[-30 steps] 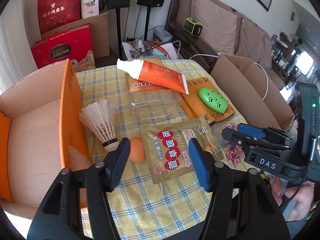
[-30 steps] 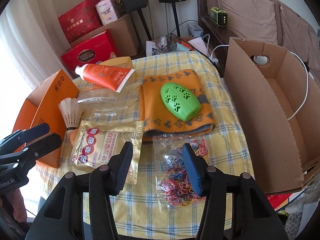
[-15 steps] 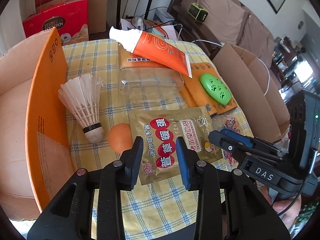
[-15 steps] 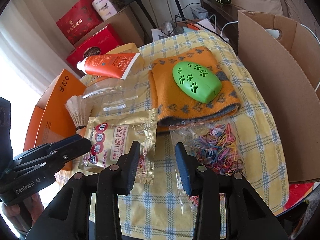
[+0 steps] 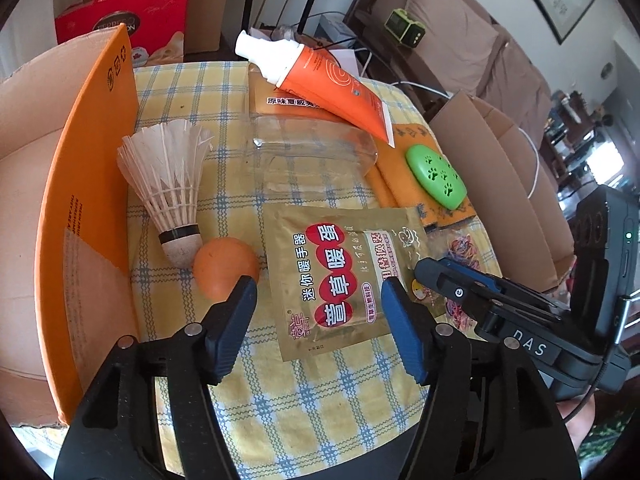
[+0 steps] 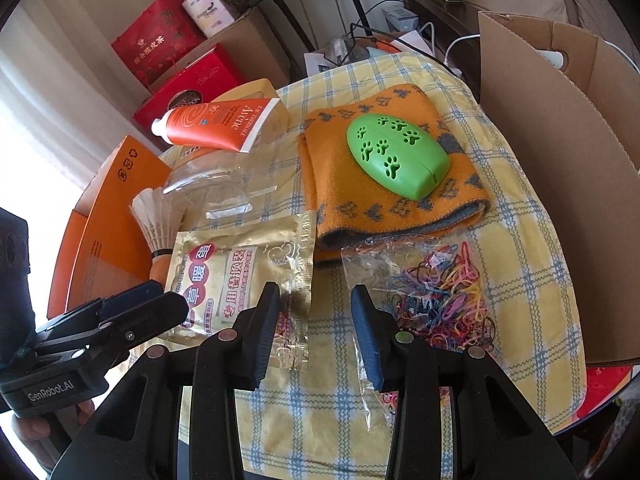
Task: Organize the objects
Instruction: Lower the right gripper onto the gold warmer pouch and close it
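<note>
Left wrist view first: the left gripper [image 5: 316, 294] hovers over the near edge of the table [image 5: 304, 396], which has a yellow checked cloth on it. Its jaws are apart and opening, nothing pinched. The gold foil sachet [image 5: 344, 276] with red Chinese lettering lies flat between and just beyond the fingertips, its near part sitting in the gap. An orange ball [image 5: 224, 266] is right at the left fingertip, partly hidden by it, and the cork of a white shuttlecock [image 5: 168, 180] touches that ball. Further back there's a clear plastic container [image 5: 316, 156], then an orange sunscreen tube [image 5: 320, 80] propped on a flat orange packet. A green paw-print case [image 5: 436, 176] sits on an orange cloth toward the right edge. An orange cardboard box [image 5: 84, 208] stands along the left edge. The right gripper [image 5: 452, 280] pokes in from the right, over the sachet's right corner; can't tell its gap from here.

Right wrist view: the right gripper [image 6: 314, 300] has its jaws moderately apart, holding nothing. The gap between the tips shows mostly bare cloth; the sachet's [image 6: 244, 272] right edge is under the left fingertip and a clear bag of coloured rubber bands [image 6: 436, 292] is by the right fingertip. The green case [image 6: 396, 156] rests on the orange paw-print cloth [image 6: 396, 208] behind. A brown cardboard box [image 6: 560, 184] runs along the right edge. The left gripper [image 6: 160, 304] comes in at lower left, over the sachet's left side.
</note>
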`<state>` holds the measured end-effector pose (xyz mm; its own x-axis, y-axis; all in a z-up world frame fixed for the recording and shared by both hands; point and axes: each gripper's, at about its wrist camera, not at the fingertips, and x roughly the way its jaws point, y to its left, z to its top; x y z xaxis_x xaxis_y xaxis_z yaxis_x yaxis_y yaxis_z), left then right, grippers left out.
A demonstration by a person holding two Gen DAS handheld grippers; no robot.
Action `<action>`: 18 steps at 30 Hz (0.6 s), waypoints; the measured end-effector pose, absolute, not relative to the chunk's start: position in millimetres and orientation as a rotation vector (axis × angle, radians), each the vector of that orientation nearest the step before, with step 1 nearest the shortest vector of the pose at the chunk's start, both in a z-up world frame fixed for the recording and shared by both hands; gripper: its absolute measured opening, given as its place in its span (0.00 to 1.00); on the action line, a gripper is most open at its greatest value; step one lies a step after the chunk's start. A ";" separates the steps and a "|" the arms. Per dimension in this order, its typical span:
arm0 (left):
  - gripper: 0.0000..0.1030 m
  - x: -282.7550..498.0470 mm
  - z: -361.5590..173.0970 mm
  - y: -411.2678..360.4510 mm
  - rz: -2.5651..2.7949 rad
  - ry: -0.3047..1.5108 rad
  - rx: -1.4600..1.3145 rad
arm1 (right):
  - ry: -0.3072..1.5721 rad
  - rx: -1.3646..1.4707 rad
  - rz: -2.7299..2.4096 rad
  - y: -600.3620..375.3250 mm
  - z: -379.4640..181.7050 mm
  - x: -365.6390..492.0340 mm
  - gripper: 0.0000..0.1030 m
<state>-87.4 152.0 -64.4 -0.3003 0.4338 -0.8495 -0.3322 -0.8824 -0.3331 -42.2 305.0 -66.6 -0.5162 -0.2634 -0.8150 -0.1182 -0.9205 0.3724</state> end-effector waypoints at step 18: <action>0.15 -73.9 -49.4 151.8 2.183 -0.113 -1.450 | -0.430 1.454 -2.607 275.5 -41.9 -29.6 0.17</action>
